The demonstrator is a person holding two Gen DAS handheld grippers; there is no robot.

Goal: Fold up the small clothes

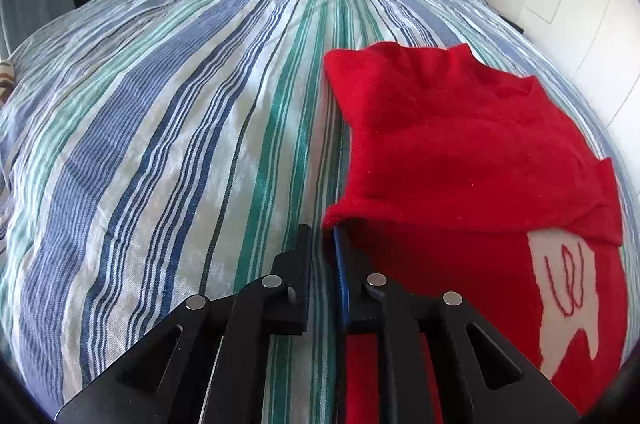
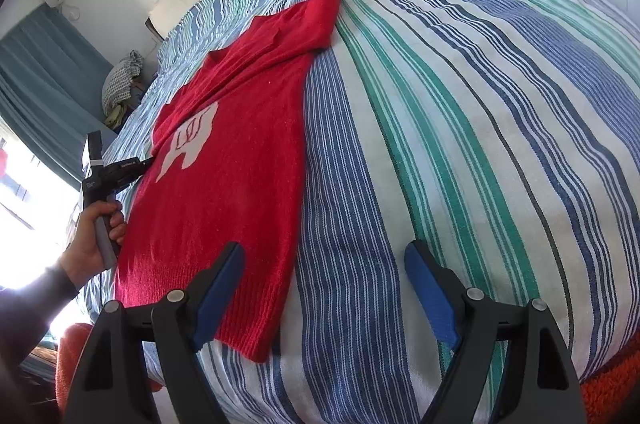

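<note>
Left gripper [image 1: 323, 244] low at sweater [image 1: 460, 152] edge

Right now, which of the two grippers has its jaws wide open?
The right gripper: its blue pads stand far apart above the sweater's hem. The left gripper is nearly closed at the red sweater edge.

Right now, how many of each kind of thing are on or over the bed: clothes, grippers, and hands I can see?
Red sweaters: 1
Grippers: 2, the left gripper and the right gripper
Hands in view: 1, the hand holding the left gripper
Total: 4
</note>
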